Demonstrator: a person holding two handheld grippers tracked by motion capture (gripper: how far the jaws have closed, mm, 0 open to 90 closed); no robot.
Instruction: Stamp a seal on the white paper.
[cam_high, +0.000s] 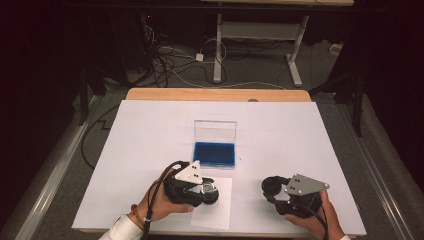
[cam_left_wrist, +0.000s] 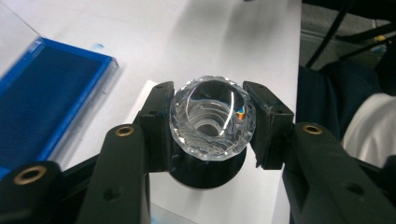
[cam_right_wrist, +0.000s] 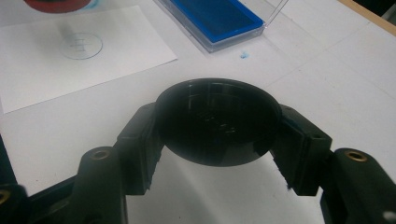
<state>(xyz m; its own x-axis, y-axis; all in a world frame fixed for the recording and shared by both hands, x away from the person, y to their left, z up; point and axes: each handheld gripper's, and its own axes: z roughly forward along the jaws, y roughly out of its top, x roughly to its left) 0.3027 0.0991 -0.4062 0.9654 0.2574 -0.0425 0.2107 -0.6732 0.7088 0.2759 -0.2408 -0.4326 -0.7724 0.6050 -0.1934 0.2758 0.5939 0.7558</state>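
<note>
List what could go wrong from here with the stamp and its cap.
1. The left tool pinches the faceted clear stamp only at its sides; it may slip or tilt and smear the print on the paper sheet.
2. The black cap in the right tool is round and glossy, so it could pop out.

The open case (cam_high: 215, 147) lies on the table (cam_high: 150, 130) just beyond the left gripper (cam_high: 207, 189), which hangs over a paper sheet (cam_high: 220, 212). The right gripper (cam_high: 272, 187) sits well to that sheet's right, the case ahead and to its left.
</note>
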